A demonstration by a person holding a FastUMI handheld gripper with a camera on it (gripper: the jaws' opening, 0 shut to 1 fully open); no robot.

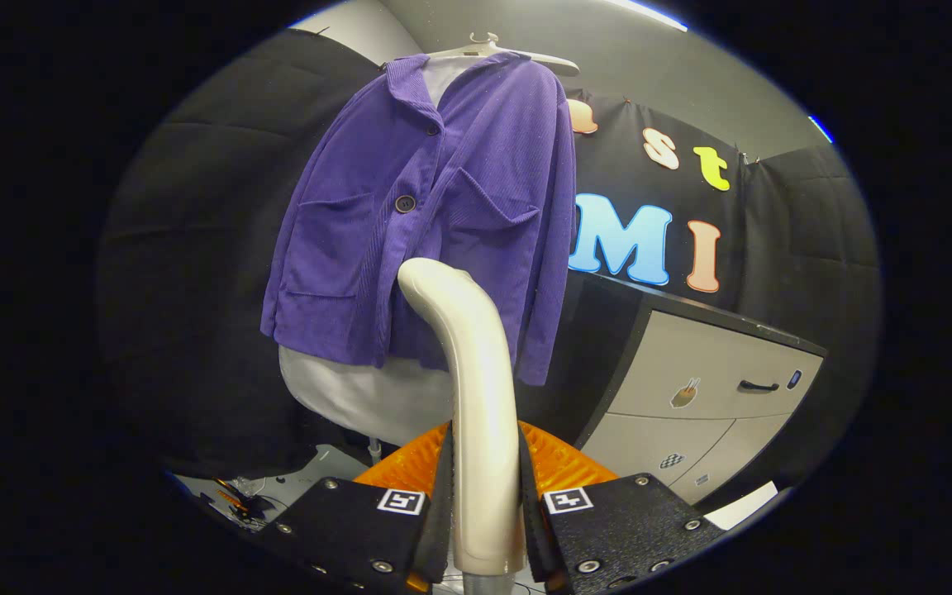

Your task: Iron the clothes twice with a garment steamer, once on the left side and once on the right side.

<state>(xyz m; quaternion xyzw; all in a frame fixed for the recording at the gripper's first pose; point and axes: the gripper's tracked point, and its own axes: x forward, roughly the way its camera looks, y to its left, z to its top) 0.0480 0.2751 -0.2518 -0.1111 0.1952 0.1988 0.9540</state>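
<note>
In the lower middle of the frame, the gripper (484, 512) was closed on the handle of the steamer (476, 388), both fingers pressing its sides, and its curved head rose in front of the lower part of the purple jacket (435, 215). The jacket hung on a hanger (501, 49) in the upper middle, over a pale form, with a cabinet (716, 372) to the lower right. The head looked short of the fabric, so I judged both passes, left and right, were left to do.
</note>
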